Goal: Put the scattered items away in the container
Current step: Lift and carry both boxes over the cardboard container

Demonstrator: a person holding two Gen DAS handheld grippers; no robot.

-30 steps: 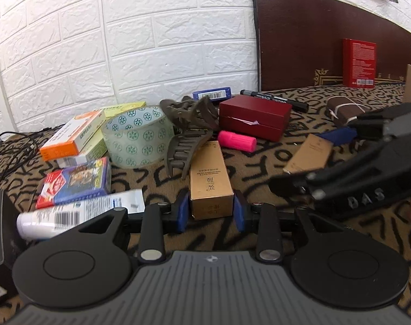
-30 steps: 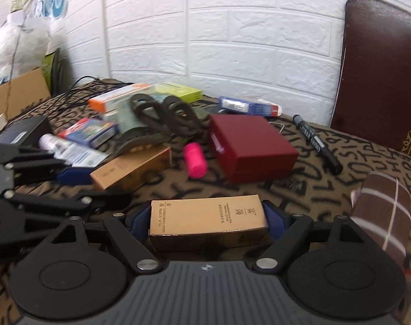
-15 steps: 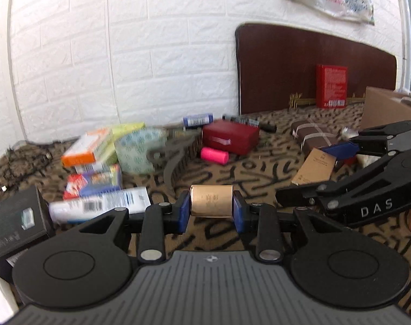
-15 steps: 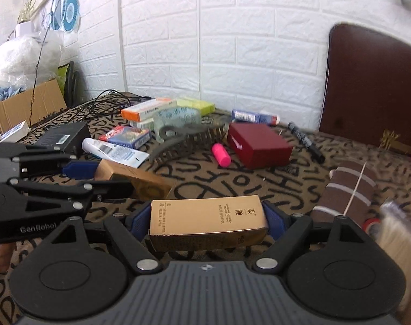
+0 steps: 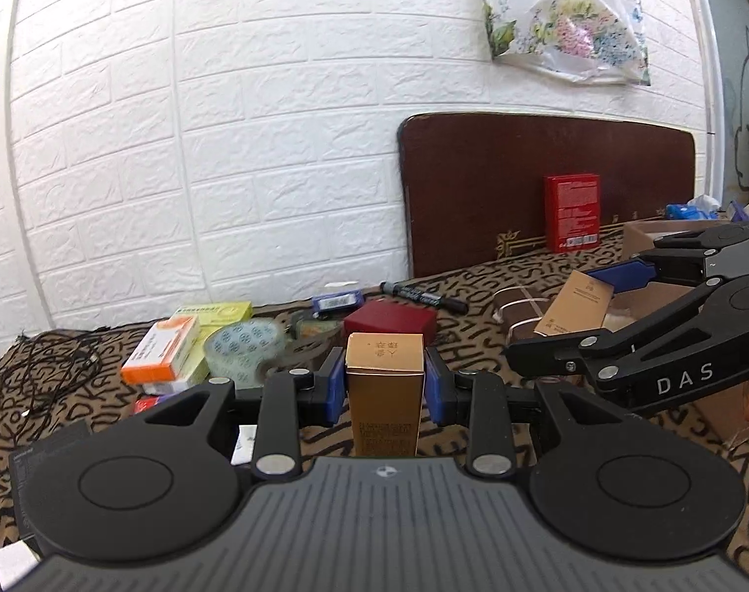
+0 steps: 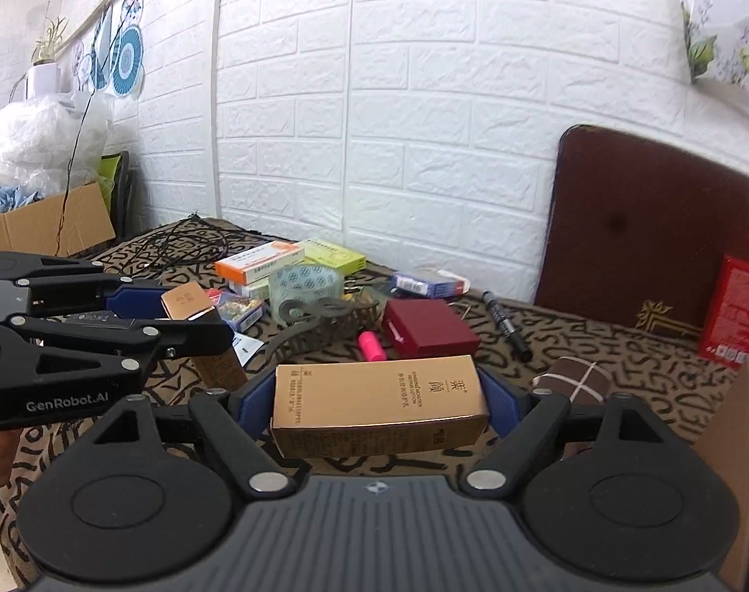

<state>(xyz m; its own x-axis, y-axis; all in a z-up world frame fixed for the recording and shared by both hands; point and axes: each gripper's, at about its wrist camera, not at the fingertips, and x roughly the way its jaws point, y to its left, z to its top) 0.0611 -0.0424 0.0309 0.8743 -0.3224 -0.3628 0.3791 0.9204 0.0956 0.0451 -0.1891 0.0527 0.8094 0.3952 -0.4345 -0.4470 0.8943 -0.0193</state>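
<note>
My left gripper (image 5: 384, 385) is shut on a gold carton (image 5: 383, 370), gripped across its narrow sides and held end-up above the patterned cloth. My right gripper (image 6: 378, 404) is shut on a second gold carton (image 6: 379, 407), held lengthwise between its blue pads. In the left wrist view the right gripper (image 5: 572, 315) hangs at the right with its carton (image 5: 574, 308), just in front of the open cardboard box (image 5: 636, 234). The right wrist view shows the left gripper (image 6: 182, 315) at the left, and the cardboard box's wall (image 6: 734, 444) at the lower right.
Scattered on the cloth: tape roll (image 5: 246, 350), orange medicine box (image 5: 162, 355), dark red box (image 6: 429, 330), grey hair claw (image 6: 325, 318), pink tube (image 6: 371, 347), black marker (image 6: 505, 325), checked brown pouch (image 6: 572, 380). A red box (image 5: 572, 212) leans on the brown headboard. Cables lie at the far left.
Both grippers have lifted their gold cartons up off the cloth and drawn back from the clutter. The cardboard box has come into view at the right.
</note>
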